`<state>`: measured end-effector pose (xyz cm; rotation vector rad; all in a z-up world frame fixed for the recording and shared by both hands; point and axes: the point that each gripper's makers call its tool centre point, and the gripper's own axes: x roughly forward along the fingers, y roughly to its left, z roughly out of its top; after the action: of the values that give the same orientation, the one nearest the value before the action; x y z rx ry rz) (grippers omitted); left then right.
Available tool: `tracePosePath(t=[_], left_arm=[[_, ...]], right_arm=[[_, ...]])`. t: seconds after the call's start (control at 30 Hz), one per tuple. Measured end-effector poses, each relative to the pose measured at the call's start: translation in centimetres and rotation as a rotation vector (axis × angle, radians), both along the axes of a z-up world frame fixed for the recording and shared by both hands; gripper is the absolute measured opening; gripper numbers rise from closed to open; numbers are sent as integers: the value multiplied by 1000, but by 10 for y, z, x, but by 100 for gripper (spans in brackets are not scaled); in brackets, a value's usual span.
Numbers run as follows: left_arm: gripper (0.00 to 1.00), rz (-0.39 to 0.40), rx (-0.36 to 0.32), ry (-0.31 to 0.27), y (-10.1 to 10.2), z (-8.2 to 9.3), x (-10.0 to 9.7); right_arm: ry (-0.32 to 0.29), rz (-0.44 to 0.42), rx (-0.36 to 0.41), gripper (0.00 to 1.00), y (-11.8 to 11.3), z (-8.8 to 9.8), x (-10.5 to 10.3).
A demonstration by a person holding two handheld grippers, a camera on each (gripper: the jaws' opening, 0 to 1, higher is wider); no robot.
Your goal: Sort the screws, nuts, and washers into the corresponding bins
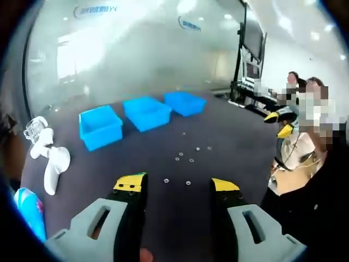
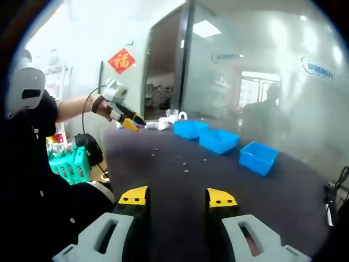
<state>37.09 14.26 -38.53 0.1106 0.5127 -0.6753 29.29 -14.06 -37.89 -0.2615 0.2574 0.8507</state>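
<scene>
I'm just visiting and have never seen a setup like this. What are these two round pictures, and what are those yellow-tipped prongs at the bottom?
No robot here: a person holds a two-jaw gripper in each hand, each carrying a fisheye camera. The prongs are the jaws. The left gripper view looks past the left gripper, open and empty, over a dark table. On it stand three blue bins, with small metal parts scattered in front and white items to one side. The right gripper view shows the right gripper, also open and empty, the same bins, and another person's hand holding a similar gripper.
</scene>
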Motion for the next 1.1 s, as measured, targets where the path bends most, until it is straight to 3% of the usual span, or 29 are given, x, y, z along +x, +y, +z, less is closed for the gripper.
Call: tracePosePath(t=[0.53, 0.67, 1.1], left_arm=[[35, -36, 98, 90, -28, -40, 14], [31, -45, 154, 118, -27, -52, 19], [20, -64, 208, 154, -26, -63, 32]], right_arm=[[9, 22, -27, 36, 1, -4, -4], [10, 21, -30, 35, 0, -5, -5], [23, 7, -24, 35, -4, -9, -8]])
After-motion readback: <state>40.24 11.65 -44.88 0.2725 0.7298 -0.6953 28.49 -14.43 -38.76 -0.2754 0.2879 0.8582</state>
